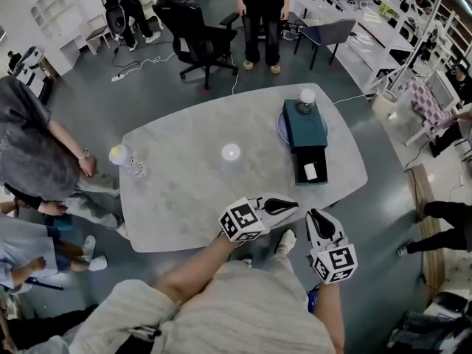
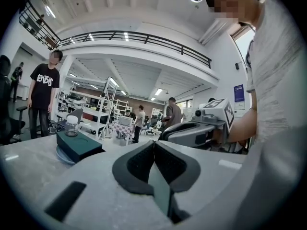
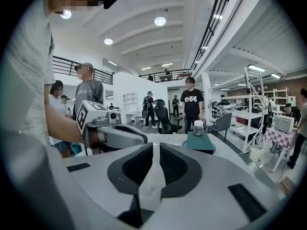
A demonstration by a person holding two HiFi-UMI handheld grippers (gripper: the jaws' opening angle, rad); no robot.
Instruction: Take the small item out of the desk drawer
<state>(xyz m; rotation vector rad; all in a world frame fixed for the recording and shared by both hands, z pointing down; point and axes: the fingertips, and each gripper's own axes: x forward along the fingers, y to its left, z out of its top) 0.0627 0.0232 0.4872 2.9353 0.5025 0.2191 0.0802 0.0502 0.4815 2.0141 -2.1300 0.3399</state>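
A dark teal drawer box (image 1: 304,124) stands at the table's far right with a small jar (image 1: 306,99) on top. Its drawer (image 1: 310,164) is pulled out toward me, and a small white item (image 1: 310,171) lies inside. Both grippers hover over the table's near edge, short of the drawer. My left gripper (image 1: 290,206) points right and is shut with nothing in it (image 2: 154,143). My right gripper (image 1: 316,217) points away from me, also shut and empty (image 3: 156,146). The box also shows in the left gripper view (image 2: 79,145) and the right gripper view (image 3: 200,142).
A small white round object (image 1: 231,152) lies mid-table, and a clear bottle with a yellowish top (image 1: 124,157) stands at the left edge. A person (image 1: 37,153) leans at the table's left. Another person (image 1: 263,21) and an office chair (image 1: 195,35) are beyond the far side.
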